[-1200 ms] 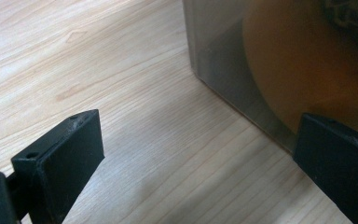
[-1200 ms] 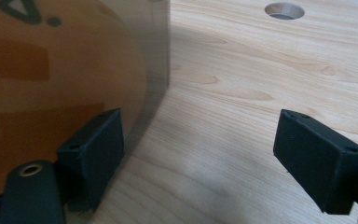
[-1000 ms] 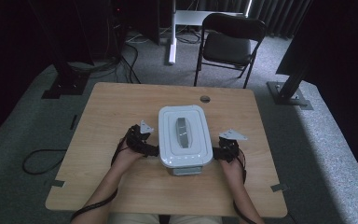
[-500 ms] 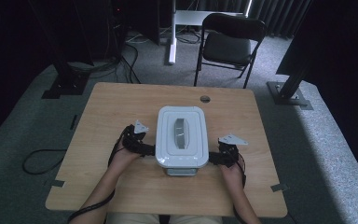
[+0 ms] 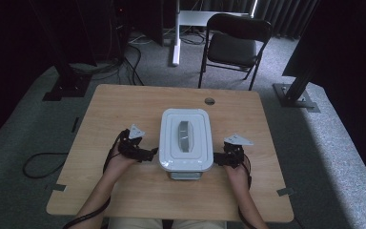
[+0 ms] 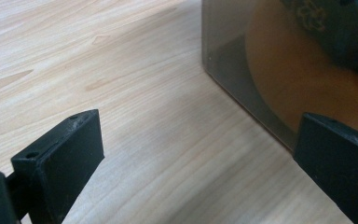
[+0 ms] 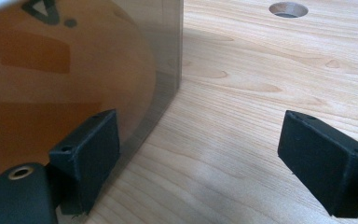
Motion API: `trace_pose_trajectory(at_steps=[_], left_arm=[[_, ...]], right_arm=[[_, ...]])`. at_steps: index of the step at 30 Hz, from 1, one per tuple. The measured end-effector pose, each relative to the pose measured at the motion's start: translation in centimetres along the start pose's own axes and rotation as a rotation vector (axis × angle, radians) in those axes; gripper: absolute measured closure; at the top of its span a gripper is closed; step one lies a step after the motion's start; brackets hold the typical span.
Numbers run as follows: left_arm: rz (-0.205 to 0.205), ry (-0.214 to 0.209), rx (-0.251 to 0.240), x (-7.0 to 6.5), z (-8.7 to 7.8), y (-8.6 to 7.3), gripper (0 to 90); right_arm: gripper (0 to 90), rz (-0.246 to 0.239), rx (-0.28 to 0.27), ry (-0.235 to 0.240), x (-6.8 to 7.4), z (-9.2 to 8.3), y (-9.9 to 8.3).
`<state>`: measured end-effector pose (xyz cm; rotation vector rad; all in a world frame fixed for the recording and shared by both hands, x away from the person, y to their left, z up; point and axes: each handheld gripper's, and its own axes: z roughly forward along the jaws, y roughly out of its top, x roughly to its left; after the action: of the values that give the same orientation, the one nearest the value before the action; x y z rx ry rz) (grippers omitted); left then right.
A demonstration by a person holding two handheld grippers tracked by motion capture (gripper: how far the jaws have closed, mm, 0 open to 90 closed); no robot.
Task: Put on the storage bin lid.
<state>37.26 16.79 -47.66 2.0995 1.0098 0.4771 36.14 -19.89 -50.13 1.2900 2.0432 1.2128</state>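
A white box (image 5: 186, 139) with a lid sits in the middle of the wooden worktop (image 5: 124, 105), a bit nearer to the person's edge. The lid has a grey handle (image 5: 184, 135) set in a dip on top.

The left gripper (image 5: 148, 153) is just beside the left wall of the box, low down near the worktop. Its jaws are open, with nothing between them but bare wood. In the left gripper view (image 6: 196, 154), the see-through brownish wall of the box (image 6: 279, 70) stands at the upper right, close to the right jaw. I cannot tell if that jaw touches it.

The right gripper (image 5: 219, 160) is just beside the right wall of the box, near its front corner. Its jaws have just been opening and now stand wide apart, holding nothing. In the right gripper view (image 7: 200, 154), the box wall (image 7: 74, 60) is on the left, and the left jaw sits right up against it. The wall looks orange-brown inside.

A small round hole (image 5: 209, 101) is in the worktop behind the box, well apart from both grippers. A black folding chair (image 5: 233, 45) stands on the grey floor beyond the worktop
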Motion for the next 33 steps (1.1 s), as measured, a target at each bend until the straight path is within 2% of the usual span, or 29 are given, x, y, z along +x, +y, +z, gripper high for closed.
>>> trace_pose_trajectory(at_steps=[5, 23, 30, 33], left_arm=[[0.005, -0.003, -0.001, -0.1, -0.8, -0.6, 2.4], [-0.008, -0.004, 0.001, 0.3, -2.6, -2.6, 2.4], [-0.013, 0.008, 0.007, 0.6, -3.3, -3.7, 2.4], [-0.03, 0.013, 0.01, 1.0, -3.7, -4.7, 2.4]], right_arm=[[12.5, 0.006, -0.007, 0.011, 0.0, -0.3, 0.0], [12.5, 0.017, -0.011, -0.046, -1.3, -2.2, -1.0], [12.5, 0.023, -0.013, -0.062, -1.7, -2.9, -1.5], [12.5, 0.029, -0.015, -0.073, -2.0, -3.5, -2.0]])
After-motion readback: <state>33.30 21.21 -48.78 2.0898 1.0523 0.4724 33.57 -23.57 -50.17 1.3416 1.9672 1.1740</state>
